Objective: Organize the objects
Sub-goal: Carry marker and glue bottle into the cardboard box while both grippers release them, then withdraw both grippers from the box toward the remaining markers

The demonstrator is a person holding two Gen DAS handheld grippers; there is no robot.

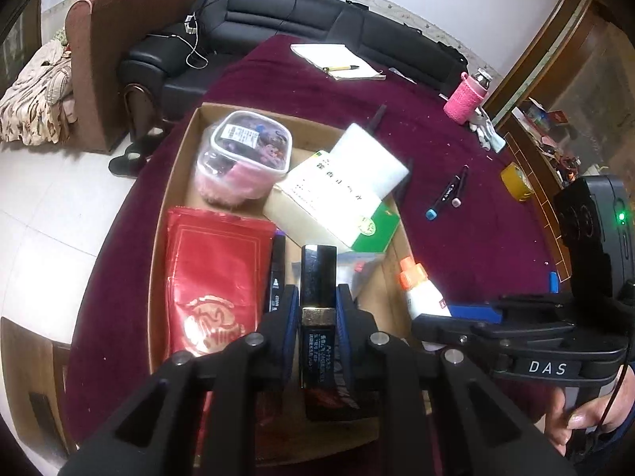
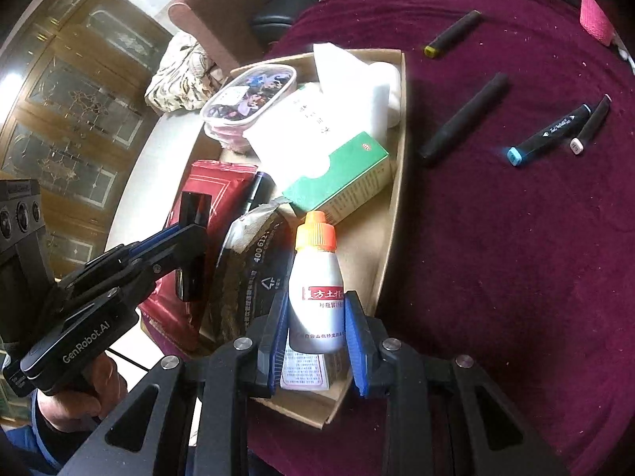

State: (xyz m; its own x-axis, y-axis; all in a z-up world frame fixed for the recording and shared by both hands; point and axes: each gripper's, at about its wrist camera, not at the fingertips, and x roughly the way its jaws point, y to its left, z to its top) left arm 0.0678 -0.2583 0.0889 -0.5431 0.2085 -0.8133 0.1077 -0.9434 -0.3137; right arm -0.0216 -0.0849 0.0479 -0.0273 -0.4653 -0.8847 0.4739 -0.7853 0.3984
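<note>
Holding: my left gripper (image 1: 317,309) pinches a black rectangular tube with a gold band (image 1: 317,277), pads pressed on both of its sides, the tube standing up between the fingers.
Left load's place: over the cardboard tray (image 1: 174,182), ahead of my fingers and above the tray's near end.
Right grip: my right gripper (image 2: 316,317) is clamped on a white bottle with an orange cap (image 2: 316,277), blue pads against its sides, cap pointing away from me.
Right load's place: above the tray's right-hand near corner, just inside the wall.
Just left of the left gripper: a red foil pouch (image 1: 214,277) lying flat in the tray, with a black marker (image 1: 277,269) between it and the tube.
Beyond the left gripper: a green-and-white box (image 1: 341,206), a white block (image 1: 369,158) leaning on it, and a clear lidded tub (image 1: 246,154) at the tray's far end.
Left of the right gripper: a dark foil packet (image 2: 254,269) in the tray.
Right of both grippers: several markers on the maroon tablecloth (image 2: 516,277), one with a blue cap (image 2: 547,135), outside the tray.
Far ahead: a notepad with a pen (image 1: 337,61), a pink-sleeved bottle (image 1: 466,97), and a roll of yellow tape (image 1: 516,182).
Hands: a hand (image 2: 83,388) holds the left rig's handle in the right view.
</note>
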